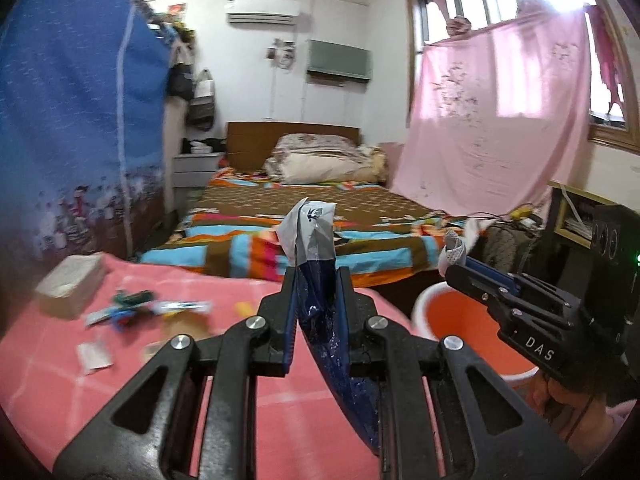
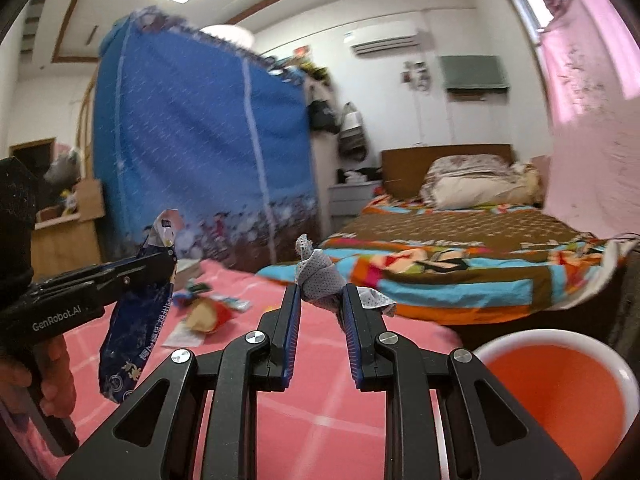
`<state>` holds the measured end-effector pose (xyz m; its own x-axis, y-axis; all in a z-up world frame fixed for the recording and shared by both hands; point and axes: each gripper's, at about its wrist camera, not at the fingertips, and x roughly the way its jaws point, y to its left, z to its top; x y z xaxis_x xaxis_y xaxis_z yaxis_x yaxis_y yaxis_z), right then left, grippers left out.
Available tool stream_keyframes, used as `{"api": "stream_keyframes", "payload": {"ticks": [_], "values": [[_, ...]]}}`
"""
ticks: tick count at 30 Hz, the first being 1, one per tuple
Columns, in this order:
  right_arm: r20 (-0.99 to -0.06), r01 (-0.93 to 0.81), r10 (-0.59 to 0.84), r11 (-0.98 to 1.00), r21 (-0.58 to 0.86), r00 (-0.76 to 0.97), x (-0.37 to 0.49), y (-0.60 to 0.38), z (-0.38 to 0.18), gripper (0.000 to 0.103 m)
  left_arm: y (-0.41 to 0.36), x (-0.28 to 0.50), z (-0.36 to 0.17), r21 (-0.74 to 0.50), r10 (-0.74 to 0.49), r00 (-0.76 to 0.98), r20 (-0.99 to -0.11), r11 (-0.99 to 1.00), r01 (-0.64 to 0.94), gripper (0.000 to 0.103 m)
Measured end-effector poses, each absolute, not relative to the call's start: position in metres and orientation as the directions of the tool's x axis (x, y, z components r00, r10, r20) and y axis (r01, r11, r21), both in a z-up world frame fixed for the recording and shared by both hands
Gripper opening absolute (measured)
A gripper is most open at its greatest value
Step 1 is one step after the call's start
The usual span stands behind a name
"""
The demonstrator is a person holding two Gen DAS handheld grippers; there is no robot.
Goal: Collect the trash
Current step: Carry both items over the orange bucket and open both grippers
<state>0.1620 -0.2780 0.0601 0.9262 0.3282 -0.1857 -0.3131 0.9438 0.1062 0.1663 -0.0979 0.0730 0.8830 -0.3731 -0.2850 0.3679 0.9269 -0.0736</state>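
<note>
Both grippers are held nearly level above the pink tabletop, beside one orange bucket. The left gripper has its fingers clamped on one blue snack wrapper, raised over the tabletop left of the bucket. The right gripper pinches one grey dotted scrap nearer the bucket. Several wrappers lie on the tabletop.

Desk in foreground, under both claws. Left claw clamps wrapper above desk; right claw clamps crumpled tissue to its right. Bucket off desk's right edge, below right claw. Scattered scraps and box on desk's left part. Bed behind desk; wardrobe left of bed; nightstand between them.
</note>
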Motion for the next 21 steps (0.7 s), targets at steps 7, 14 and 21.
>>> {"api": "stream_keyframes", "payload": {"ticks": [7, 14, 21], "values": [[-0.188, -0.176, 0.203, 0.973, 0.152, 0.961, 0.147, -0.338, 0.054, 0.019, -0.170, 0.178, 0.070, -0.089, -0.485, 0.808, -0.334, 0.870, 0.485, 0.021], [-0.251, -0.045, 0.098, 0.977, 0.208, 0.963, 0.144, -0.386, 0.042, 0.020, -0.224, 0.196, 0.060, -0.141, -0.542, 0.716, -0.440, 0.829, 0.541, 0.021], [-0.331, 0.043, 0.045, 0.966, 0.254, 0.943, 0.144, -0.417, 0.028, 0.020, -0.257, 0.213, 0.046, -0.211, -0.553, 0.620, -0.556, 0.816, 0.539, 0.022]]}}
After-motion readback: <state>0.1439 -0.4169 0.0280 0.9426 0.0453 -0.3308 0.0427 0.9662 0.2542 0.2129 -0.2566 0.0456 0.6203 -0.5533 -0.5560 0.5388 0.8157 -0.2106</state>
